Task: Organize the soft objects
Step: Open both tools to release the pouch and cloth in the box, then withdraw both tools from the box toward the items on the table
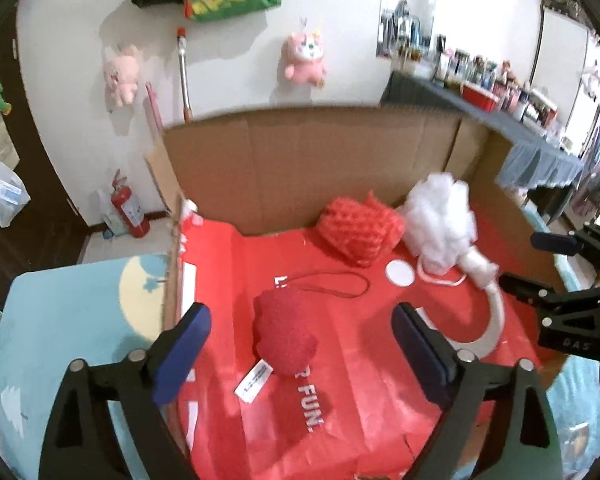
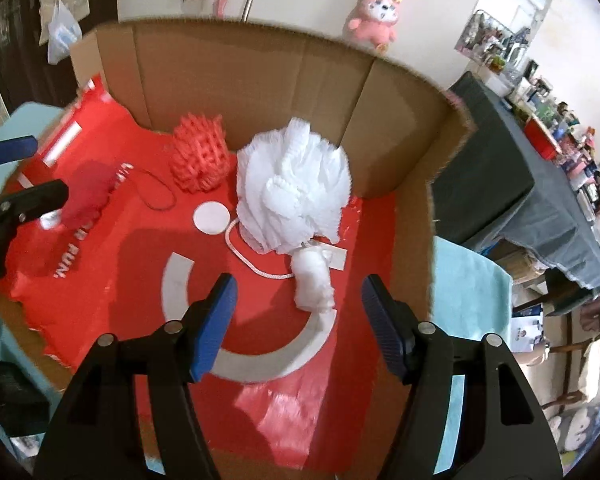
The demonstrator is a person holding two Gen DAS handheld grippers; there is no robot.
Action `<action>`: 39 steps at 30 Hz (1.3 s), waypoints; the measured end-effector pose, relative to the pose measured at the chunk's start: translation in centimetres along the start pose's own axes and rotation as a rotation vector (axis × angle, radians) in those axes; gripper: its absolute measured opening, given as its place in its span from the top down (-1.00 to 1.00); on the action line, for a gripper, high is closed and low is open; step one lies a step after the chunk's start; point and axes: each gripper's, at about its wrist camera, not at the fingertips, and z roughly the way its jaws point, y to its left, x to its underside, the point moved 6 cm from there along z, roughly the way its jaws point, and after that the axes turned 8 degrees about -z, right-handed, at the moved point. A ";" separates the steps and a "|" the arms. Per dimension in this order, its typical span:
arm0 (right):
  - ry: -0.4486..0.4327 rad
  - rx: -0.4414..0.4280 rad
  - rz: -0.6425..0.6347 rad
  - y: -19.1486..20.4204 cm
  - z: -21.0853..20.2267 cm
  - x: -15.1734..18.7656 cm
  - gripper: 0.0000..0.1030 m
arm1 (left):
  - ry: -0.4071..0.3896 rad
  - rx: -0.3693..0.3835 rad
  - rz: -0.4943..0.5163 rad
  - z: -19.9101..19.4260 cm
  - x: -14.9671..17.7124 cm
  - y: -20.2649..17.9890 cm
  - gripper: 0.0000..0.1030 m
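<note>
A cardboard box (image 1: 300,160), its floor lined with a red printed sheet (image 1: 360,392), stood open on a pale blue mat (image 1: 60,320) and held three soft objects. The white mesh bath pouf (image 2: 296,184) sat nearest the back right corner, its white cord (image 2: 252,264) looped over the sheet. Just beside it to the left, against the back wall, rested the coral knobbly sponge (image 2: 200,156). The red plush toy (image 1: 286,330), with its thin cord and white label (image 1: 254,382), lay apart toward the front left. The left gripper (image 1: 300,356) hung above the plush, its jaws spread wide and gripping nothing. The right gripper (image 2: 296,320) hung above the pouf's tail, jaws likewise parted and empty.
</note>
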 end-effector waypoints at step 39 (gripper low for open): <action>-0.678 0.119 0.183 5.7 -30.1 18.6 -0.89 | -0.521 0.138 -0.036 -27.3 14.8 -4.4 -1.00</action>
